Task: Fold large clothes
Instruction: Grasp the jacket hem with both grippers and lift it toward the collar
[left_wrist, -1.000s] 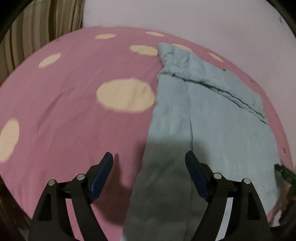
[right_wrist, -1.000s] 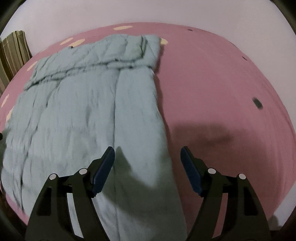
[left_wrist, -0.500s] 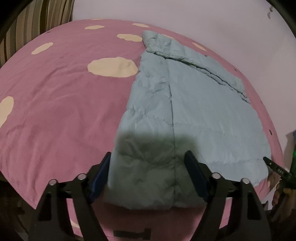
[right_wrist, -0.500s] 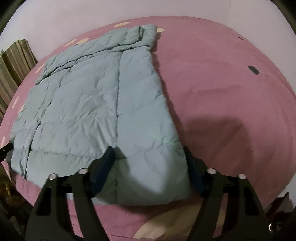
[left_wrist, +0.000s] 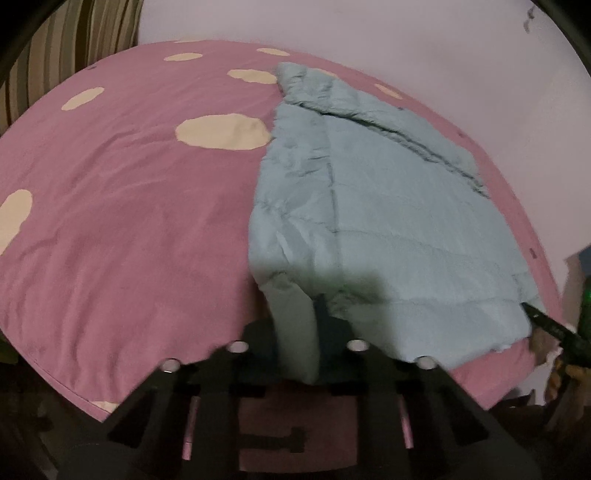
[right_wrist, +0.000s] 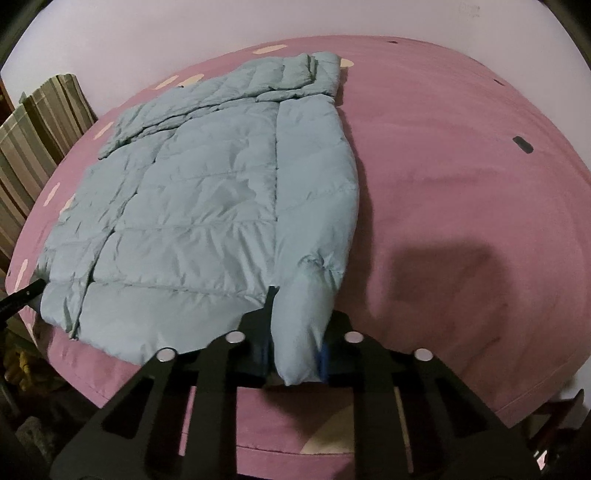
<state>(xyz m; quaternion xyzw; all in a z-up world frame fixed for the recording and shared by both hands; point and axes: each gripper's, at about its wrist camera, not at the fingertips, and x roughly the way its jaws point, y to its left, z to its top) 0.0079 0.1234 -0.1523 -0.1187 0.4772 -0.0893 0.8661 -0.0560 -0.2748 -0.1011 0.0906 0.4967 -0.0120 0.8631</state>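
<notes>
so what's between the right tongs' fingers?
A bunched corner of the light blue puffer jacket, pinched by the right tongs; shows in the right wrist view.

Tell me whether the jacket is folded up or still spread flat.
Mostly spread. The jacket lies flat across the bed; the left gripper and right gripper each pinch a near-hem corner.

quilted matt jacket (right_wrist: 207, 206), soft cloth bedsheet (right_wrist: 461, 184)

1. Dim indoor light; colours muted, grainy.
2. Soft dark shadow falls on the bed (right_wrist: 443, 273) right of the jacket (right_wrist: 207, 206).
3. Left wrist view slightly motion-blurred.
4. Strong fisheye bending, black corner vignetting.
</notes>
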